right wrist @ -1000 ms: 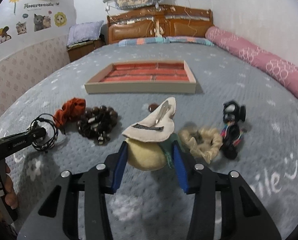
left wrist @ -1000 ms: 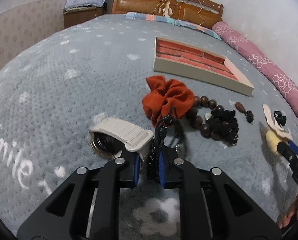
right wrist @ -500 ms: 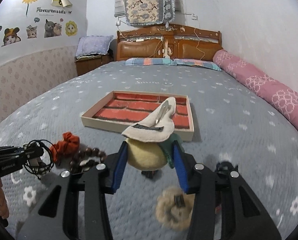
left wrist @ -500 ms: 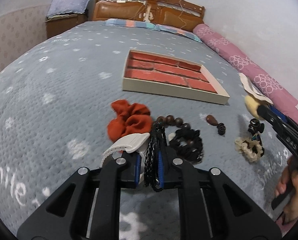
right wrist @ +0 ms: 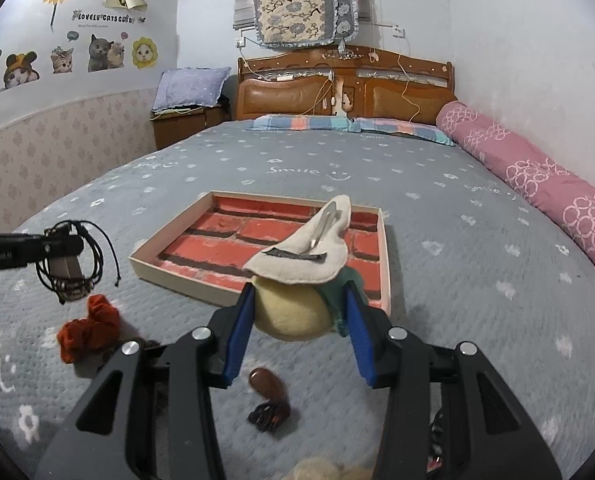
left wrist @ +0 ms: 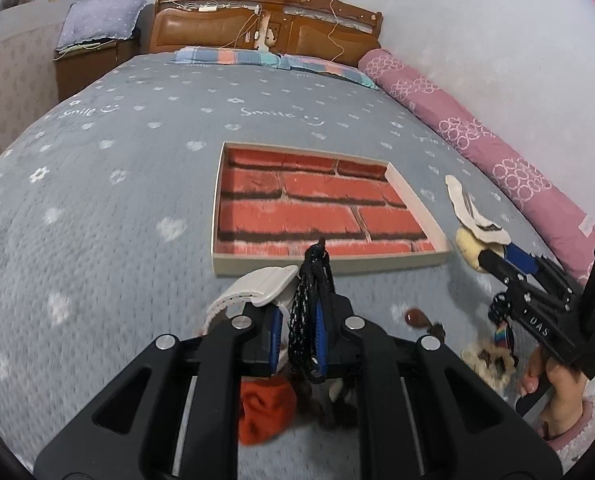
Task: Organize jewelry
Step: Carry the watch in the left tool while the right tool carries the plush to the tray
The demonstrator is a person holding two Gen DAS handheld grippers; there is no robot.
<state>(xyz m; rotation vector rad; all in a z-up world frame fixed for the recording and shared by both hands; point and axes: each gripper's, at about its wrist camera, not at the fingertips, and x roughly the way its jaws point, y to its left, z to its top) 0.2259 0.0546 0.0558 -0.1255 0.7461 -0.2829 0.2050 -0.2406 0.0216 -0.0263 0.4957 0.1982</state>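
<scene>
We see a bed under a grey quilted cover. On it lie a shallow brick-patterned tray, an orange fabric scrunchie, a brown teardrop bead with a dark tassel, and a pink patterned bolster.

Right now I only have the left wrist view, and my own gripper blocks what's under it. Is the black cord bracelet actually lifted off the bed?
Observer: Yes. In the right wrist view the left gripper holds the black cord bracelet in the air, loops dangling above the orange scrunchie.
Operator: What else hangs with it?
Observer: A white ribbed clip hangs inside the loops.
Operator: Is the yellow felt piece over the tray?
Observer: The right gripper holds the yellow felt hair clip just short of the tray's near rim.
</scene>
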